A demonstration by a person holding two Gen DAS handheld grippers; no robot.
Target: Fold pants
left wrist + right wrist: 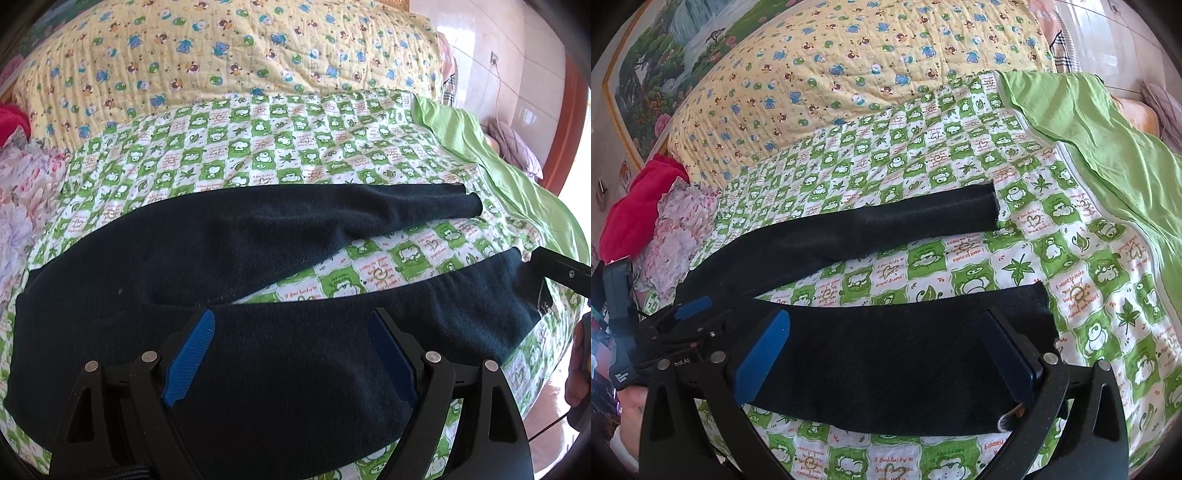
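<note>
Left wrist view showed the dark knit pants [229, 236] spread flat on the bed's green-checked quilt [258, 147], legs splayed apart, so no fold looked made yet. Left gripper [291, 354] and right gripper [886, 354] hovered over the near leg, jaws spread wide, holding nothing.

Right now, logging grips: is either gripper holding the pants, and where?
Nothing held: left gripper and right gripper are open over the pants.
</note>
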